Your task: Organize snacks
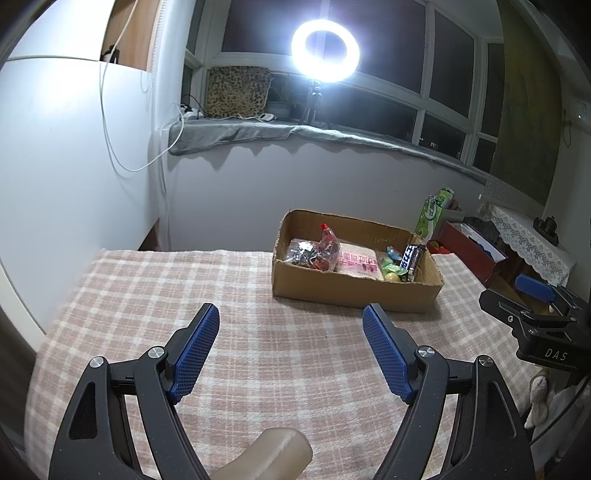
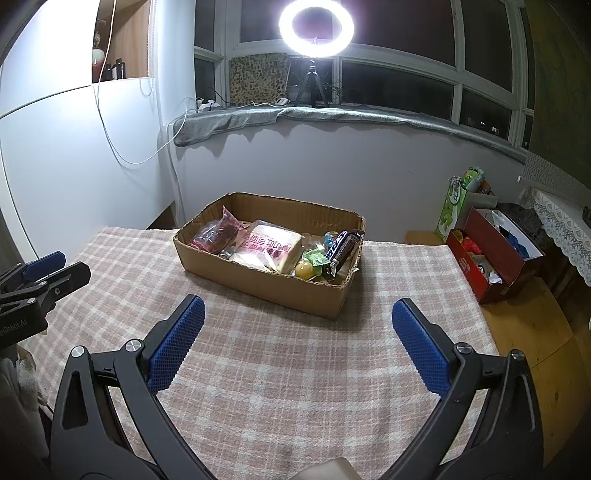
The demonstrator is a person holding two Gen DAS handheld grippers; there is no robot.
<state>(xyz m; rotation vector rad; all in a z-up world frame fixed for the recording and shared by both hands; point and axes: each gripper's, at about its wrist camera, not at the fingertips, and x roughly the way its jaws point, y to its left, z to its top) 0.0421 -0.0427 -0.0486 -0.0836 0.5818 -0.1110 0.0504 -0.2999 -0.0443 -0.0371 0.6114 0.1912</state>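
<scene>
A brown cardboard box sits on the pink plaid tablecloth. Inside lie a clear red-tinted bag of snacks, a pink bread packet, a dark chocolate bar, green candies and a yellow ball-shaped sweet. My left gripper hovers open over the cloth in front of the box, holding nothing. My right gripper is open too, empty, also short of the box.
The right gripper's body shows at the left wrist view's right edge; the left gripper shows at the right wrist view's left edge. A red box and a green packet stand beyond the table's right side. A ring light glares from the windowsill.
</scene>
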